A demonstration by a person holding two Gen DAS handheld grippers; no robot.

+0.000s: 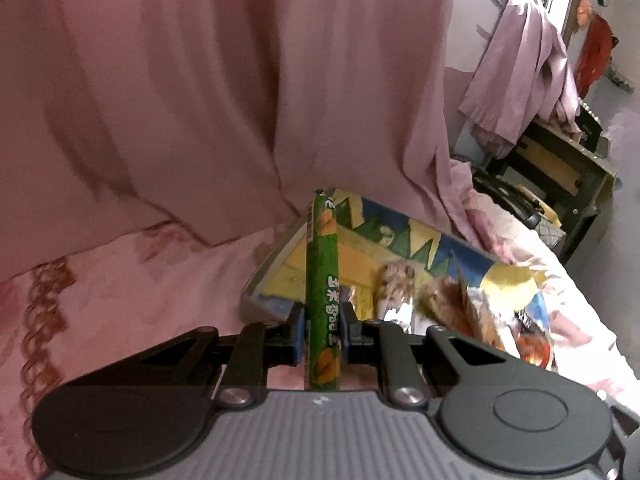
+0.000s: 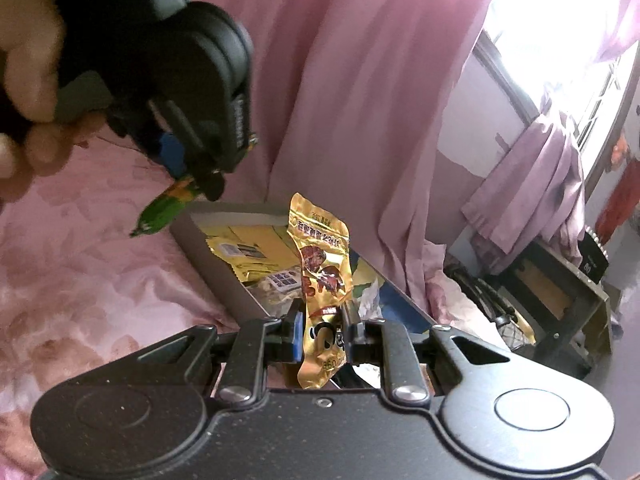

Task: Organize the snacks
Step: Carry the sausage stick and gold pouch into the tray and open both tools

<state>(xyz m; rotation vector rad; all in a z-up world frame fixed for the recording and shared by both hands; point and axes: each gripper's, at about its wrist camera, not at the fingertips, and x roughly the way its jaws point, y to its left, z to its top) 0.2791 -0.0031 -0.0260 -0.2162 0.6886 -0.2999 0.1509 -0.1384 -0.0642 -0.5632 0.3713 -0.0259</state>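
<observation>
While my left gripper [image 1: 323,330] pinches a green sausage stick [image 1: 322,288] upright, my right gripper [image 2: 322,334] clamps a gold packet [image 2: 325,280]; both hang over the snack box [image 2: 212,264], the stick at ten o'clock.

Both wrist views look forward, slightly down, close over the bed; both share the snack box [image 1: 272,276] [image 2: 216,264] and pink curtain [image 1: 200,80] [image 2: 360,80].
</observation>
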